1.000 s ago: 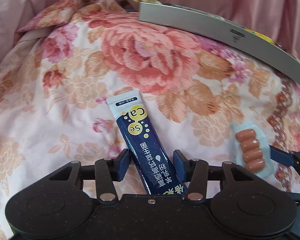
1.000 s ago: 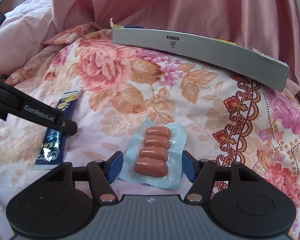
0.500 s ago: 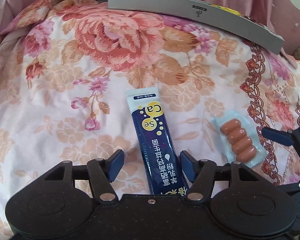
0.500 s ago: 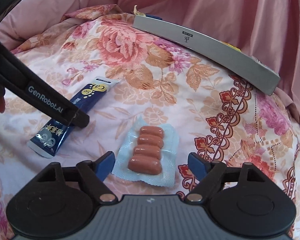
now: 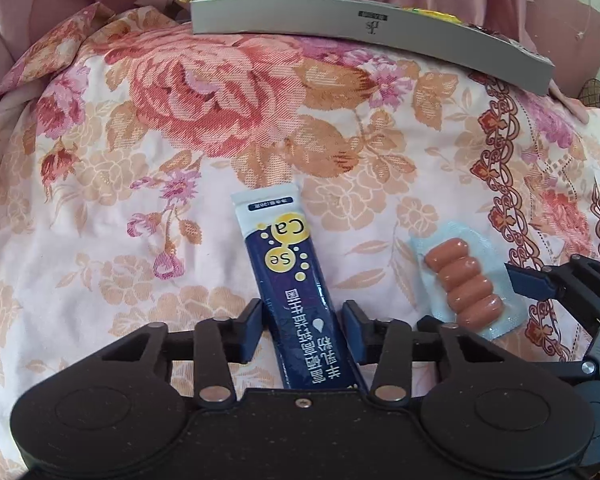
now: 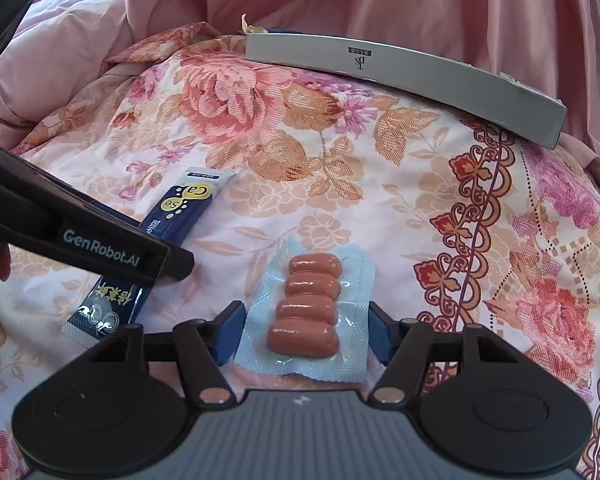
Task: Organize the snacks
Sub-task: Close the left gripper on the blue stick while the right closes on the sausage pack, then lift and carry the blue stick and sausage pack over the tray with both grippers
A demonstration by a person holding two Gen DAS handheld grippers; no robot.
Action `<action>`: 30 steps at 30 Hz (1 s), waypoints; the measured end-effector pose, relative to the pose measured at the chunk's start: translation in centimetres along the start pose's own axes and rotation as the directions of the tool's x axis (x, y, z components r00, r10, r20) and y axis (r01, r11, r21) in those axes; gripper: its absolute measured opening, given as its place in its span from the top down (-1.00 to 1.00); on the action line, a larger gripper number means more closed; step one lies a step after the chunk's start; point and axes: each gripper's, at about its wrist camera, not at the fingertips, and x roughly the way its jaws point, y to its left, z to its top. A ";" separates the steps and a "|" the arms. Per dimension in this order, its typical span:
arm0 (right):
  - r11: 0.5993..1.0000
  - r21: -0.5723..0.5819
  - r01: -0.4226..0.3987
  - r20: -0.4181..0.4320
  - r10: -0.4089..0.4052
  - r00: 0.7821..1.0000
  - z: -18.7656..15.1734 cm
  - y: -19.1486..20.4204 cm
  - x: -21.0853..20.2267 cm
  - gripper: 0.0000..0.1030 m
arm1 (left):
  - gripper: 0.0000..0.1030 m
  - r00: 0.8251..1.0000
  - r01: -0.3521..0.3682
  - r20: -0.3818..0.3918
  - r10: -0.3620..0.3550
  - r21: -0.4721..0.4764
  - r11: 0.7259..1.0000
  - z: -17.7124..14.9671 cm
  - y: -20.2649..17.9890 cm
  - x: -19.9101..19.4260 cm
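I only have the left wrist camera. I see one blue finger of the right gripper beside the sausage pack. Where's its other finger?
Observer: The right gripper has one finger on each side of the sausage pack, level with the nearest sausage. I can't tell whether it is pinching.
Operator: The left gripper hides the near end of the blue sachet from me. How does that end lie?
Observer: The blue sachet has its near end flat on the bedspread, with the crimped edge showing.
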 end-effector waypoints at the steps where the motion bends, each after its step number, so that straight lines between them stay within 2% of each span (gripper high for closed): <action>1: 1.000 -0.003 0.001 0.002 -0.001 1.000 0.0 0.0 0.0 -0.29 | 0.17 1.000 0.000 0.002 0.000 0.009 1.000 0.0 -0.1 0.0; 6: 0.992 -0.112 0.051 0.038 -0.047 0.998 -0.1 1.4 -0.3 -0.27 | 0.26 1.000 0.009 0.018 -0.009 -0.005 1.000 0.0 0.1 -0.2; 12: 0.970 -0.221 0.103 0.073 -0.089 0.993 -0.4 2.7 -0.4 -0.26 | 0.29 1.000 -0.001 0.031 0.000 0.028 1.000 -0.1 -0.3 -0.1; 24: 0.971 -0.202 0.125 0.077 -0.112 0.991 -0.1 2.1 -0.3 -0.25 | 0.32 0.999 -0.009 0.053 0.006 0.048 0.999 -0.2 -0.3 -0.3; 30: 0.957 -0.241 0.162 0.098 -0.142 0.985 -0.2 2.3 -0.4 -0.23 | 0.34 0.998 -0.021 0.062 0.017 0.071 0.997 -0.3 -0.4 -0.3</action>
